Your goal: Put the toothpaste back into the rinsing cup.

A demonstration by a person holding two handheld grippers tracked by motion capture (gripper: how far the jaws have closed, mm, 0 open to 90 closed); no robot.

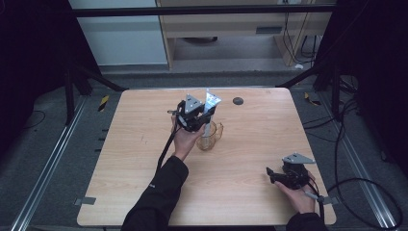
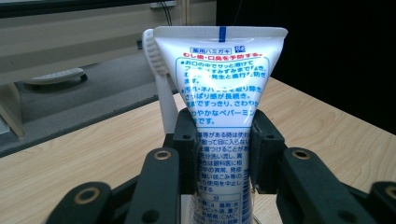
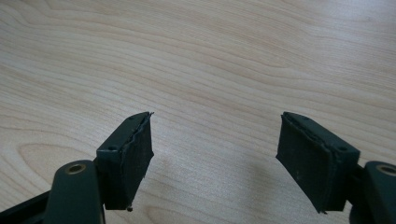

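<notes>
Clearly the risk sits at the clear glass cup with a handle (image 1: pixel 210 137), which stands on the pale wooden table (image 1: pixel 144 159) a little beyond its middle. The left gripper (image 1: pixel 204 120) hangs just above the cup's mouth, its two black jaws pinching a white plastic toothpaste tube printed with blue and red text (image 2: pixel 219 107) partway down its body; the tube stands upright, flat crimped end up, lower end reaching down into the cup. A white toothbrush (image 2: pixel 156 79) stands just behind the tube, bristled head level with the crimp; whether it leans on the cup's rim cannot be told.

The pads grip a soft, tapering tube, so a squeeze could buckle it or let it slide, and it might drop askew. Should the tube be let go while leaning, its tall upper part could lever against the rim and tip the light cup, or knock the toothbrush out. A sideways drag of the hand on withdrawal would push the cup the same way.

The right gripper (image 3: pixel 215 158) rests well away from the cup, near the table's near right corner, jaws spread over bare wood and holding nothing, too far off to steady the glass.
</notes>
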